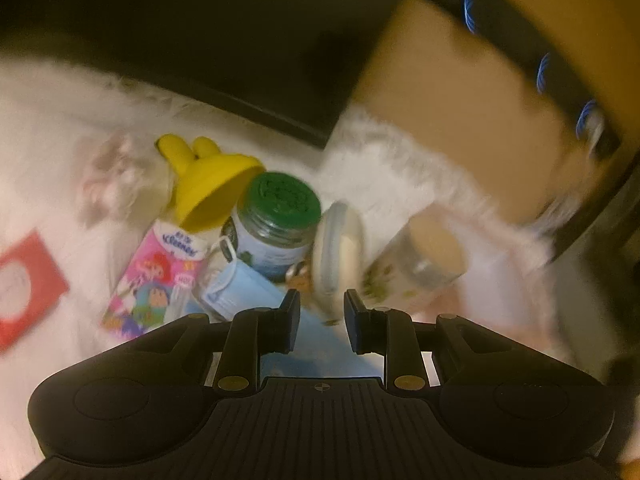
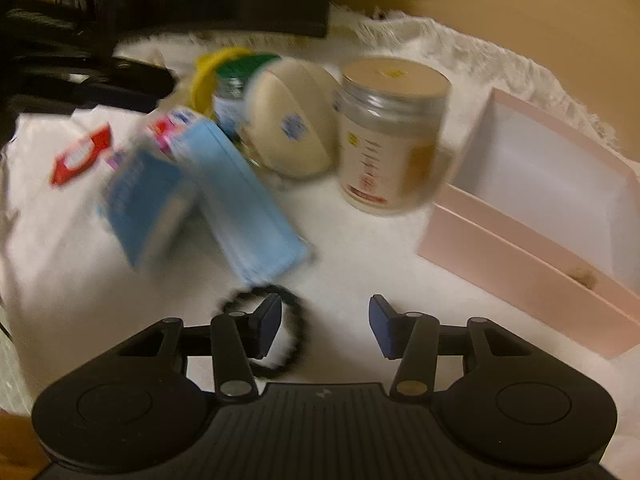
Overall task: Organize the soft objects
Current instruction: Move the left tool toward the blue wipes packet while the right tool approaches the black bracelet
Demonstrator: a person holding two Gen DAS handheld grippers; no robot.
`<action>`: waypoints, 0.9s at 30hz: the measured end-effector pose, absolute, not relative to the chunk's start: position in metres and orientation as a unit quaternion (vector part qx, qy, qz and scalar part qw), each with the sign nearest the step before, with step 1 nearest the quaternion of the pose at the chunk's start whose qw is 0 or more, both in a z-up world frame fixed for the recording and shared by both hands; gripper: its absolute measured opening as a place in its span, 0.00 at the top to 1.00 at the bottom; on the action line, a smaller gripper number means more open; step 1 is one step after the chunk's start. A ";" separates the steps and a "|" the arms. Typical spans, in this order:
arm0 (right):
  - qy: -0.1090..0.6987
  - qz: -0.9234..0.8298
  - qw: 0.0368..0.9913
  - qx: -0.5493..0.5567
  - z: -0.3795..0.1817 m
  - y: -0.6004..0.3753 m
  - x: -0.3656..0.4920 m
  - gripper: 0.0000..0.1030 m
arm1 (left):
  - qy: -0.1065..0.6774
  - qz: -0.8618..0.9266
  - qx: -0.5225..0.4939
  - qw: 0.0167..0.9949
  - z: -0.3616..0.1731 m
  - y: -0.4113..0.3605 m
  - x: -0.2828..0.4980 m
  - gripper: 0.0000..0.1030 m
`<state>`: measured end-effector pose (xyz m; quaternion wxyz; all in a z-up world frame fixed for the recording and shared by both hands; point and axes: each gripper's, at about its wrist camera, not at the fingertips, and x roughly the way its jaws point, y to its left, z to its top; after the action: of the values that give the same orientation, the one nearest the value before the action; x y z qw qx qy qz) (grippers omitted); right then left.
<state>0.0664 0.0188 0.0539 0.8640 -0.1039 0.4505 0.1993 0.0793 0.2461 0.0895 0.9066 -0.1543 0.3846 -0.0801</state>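
Note:
A heap of items lies on a white fluffy rug (image 2: 352,264). Blue face-mask packs (image 2: 256,200) lie at the front; they also show in the left wrist view (image 1: 236,288). A pink Kleenex tissue pack (image 1: 156,276) lies left of them. A black hair tie (image 2: 294,336) lies under the left finger of my right gripper (image 2: 324,328), which is open and empty. My left gripper (image 1: 322,320) is open and empty, just above the masks and a round cream container (image 1: 336,256). An open pink box (image 2: 540,208) stands at the right.
A green-lidded jar (image 1: 276,220), a yellow bunny-eared cup (image 1: 208,176) and a clear jar with a tan lid (image 2: 388,132) stand in the heap. A red-and-white wipes pack (image 2: 80,156) lies left. Dark furniture (image 1: 240,40) and a wooden floor (image 1: 460,92) border the rug.

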 end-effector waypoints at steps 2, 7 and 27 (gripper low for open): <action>0.450 0.196 0.865 -0.108 0.052 0.004 0.067 0.54 | 0.403 -0.063 -0.126 0.904 0.078 0.237 0.082 0.74; 0.442 0.182 0.867 -0.141 0.043 -0.021 0.067 0.53 | 0.435 -0.097 -0.116 0.888 0.066 0.238 0.060 0.74; 0.386 0.427 0.802 -0.158 0.057 0.123 0.040 0.50 | 0.397 0.067 -0.257 0.878 0.069 0.297 -0.027 0.74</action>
<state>0.0395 0.1233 0.0569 0.8022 -0.1584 0.3858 0.4273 -0.0266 0.2970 0.0691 0.8785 -0.2574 0.3969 0.0666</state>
